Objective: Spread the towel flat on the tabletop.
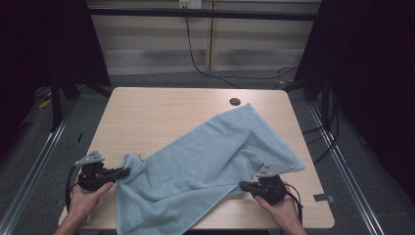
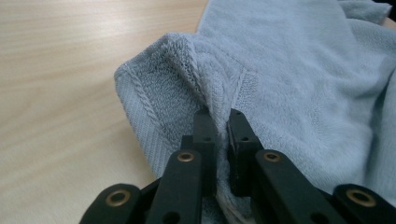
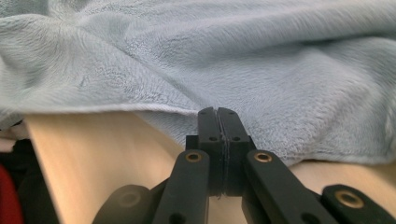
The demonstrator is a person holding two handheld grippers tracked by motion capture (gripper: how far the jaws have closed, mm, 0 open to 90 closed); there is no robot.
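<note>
— From the high view, where does the cloth lie?

— The pale blue towel sprawls slantwise over the tabletop, stretched between the two hands. The left gripper meets its bunched corner, which lies just ahead of its tip; the right gripper reaches under the towel's near edge, and a far corner runs away from it toward a dark round hole in the tabletop.

— And the left gripper view?

— The left gripper is clenched on the towel: a hemmed fold of the corner is pinched between its black jaws, with the ribbed border curling off to its left over bare tabletop.

— The right gripper view?

— The right gripper has its jaws pressed flat together right at the towel's edge. The cloth drapes just beyond and above the tips, the tabletop below. Whether any fabric is caught between the jaws, I cannot tell.
</note>
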